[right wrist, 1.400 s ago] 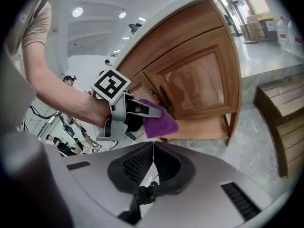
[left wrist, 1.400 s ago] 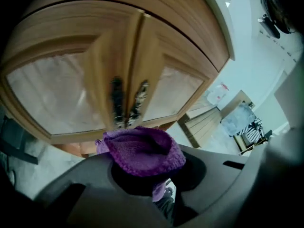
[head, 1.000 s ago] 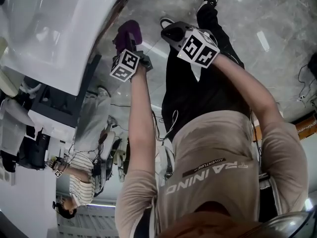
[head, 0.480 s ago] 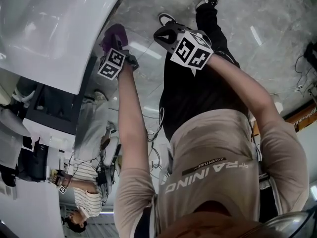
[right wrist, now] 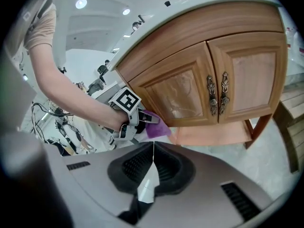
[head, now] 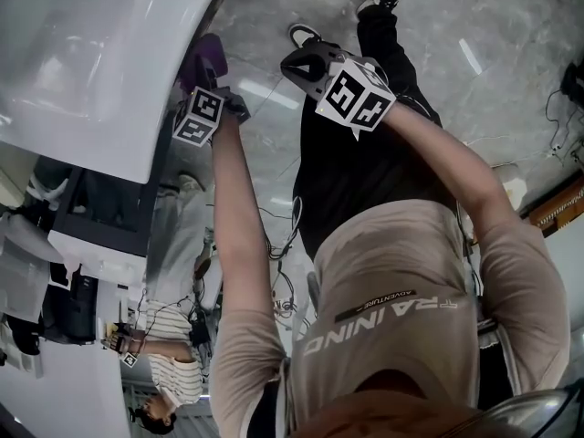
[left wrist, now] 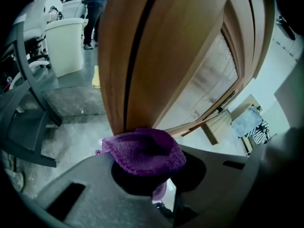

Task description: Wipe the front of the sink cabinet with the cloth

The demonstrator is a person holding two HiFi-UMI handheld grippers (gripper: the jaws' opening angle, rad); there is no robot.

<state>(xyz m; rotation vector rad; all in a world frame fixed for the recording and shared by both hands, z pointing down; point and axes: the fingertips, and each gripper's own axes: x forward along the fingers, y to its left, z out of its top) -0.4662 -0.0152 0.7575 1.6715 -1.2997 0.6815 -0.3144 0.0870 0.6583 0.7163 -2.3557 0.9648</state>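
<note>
My left gripper (head: pixel 206 69) is shut on a purple cloth (head: pixel 208 55) and holds it against the wooden sink cabinet. In the left gripper view the cloth (left wrist: pixel 142 151) bunches over the jaws and touches the cabinet's lower edge (left wrist: pixel 166 46). From the right gripper view, the cabinet front (right wrist: pixel 199 80) shows two doors with metal handles (right wrist: pixel 217 93); the left gripper (right wrist: pixel 142 120) presses the cloth (right wrist: pixel 156 127) at its lower left corner. My right gripper (right wrist: pixel 153 148) is shut and holds nothing, away from the cabinet. In the head view it (head: pixel 299 60) hangs to the right of the left one.
The white sink top (head: pixel 91 62) overhangs the cabinet. A low wooden shelf (right wrist: pixel 213 133) runs under the doors. A white bin (left wrist: pixel 66 42) and a grey chair (left wrist: pixel 28 80) stand beyond. Cables (head: pixel 283 235) lie on the floor, and people stand in the background.
My left gripper has slid the purple cloth along the cabinet, leftward in the head view. The right gripper has hardly moved.
</note>
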